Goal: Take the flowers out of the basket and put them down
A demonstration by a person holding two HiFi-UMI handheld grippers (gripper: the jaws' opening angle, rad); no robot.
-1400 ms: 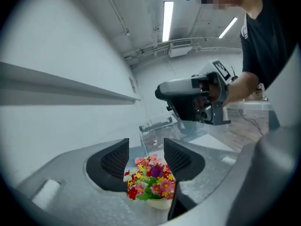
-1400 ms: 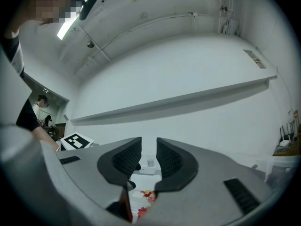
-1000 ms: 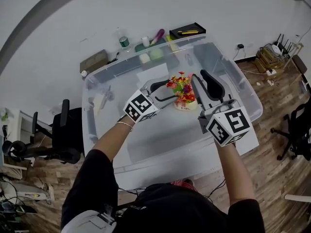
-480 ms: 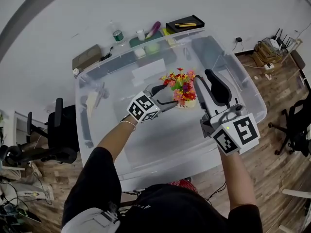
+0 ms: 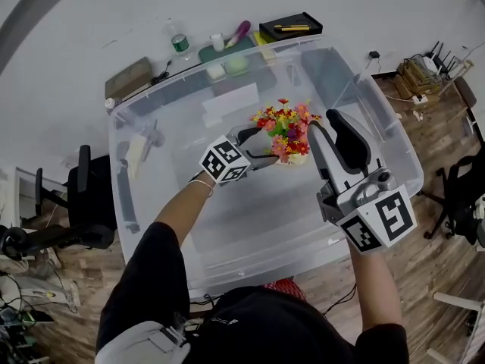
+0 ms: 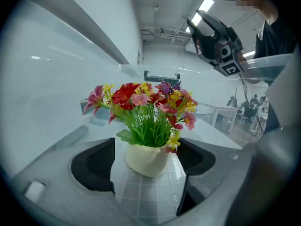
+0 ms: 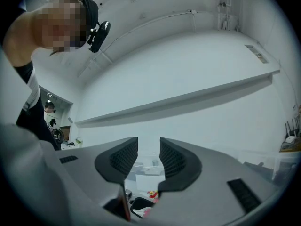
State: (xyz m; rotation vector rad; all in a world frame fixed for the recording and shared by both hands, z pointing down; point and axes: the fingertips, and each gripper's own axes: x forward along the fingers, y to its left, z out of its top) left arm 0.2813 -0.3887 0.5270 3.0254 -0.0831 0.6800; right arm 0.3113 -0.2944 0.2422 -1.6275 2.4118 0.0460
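A bunch of red, pink and yellow flowers (image 5: 286,123) stands in a cream pot (image 6: 146,158) on the floor of a large clear plastic bin (image 5: 151,211). My left gripper (image 5: 267,144) reaches in from the left. Its jaws are opening and stand either side of the pot, with bare floor showing between the pot and the left pad (image 6: 96,161). My right gripper (image 5: 324,121) hangs raised to the right of the flowers and points up and away at the wall. In the right gripper view its gripper (image 7: 148,157) shows a narrow gap that holds nothing.
A white sheet (image 5: 231,103) lies in the bin behind the flowers. Beyond the bin's far wall sit a bottle (image 5: 180,45), a black tray (image 5: 290,27) and a brown box (image 5: 130,78). Office chairs (image 5: 87,203) stand at the left and right.
The left jaws have widened around the pot. The right gripper has lifted away from the flowers, up and toward the person. The flowers have stayed where they were.
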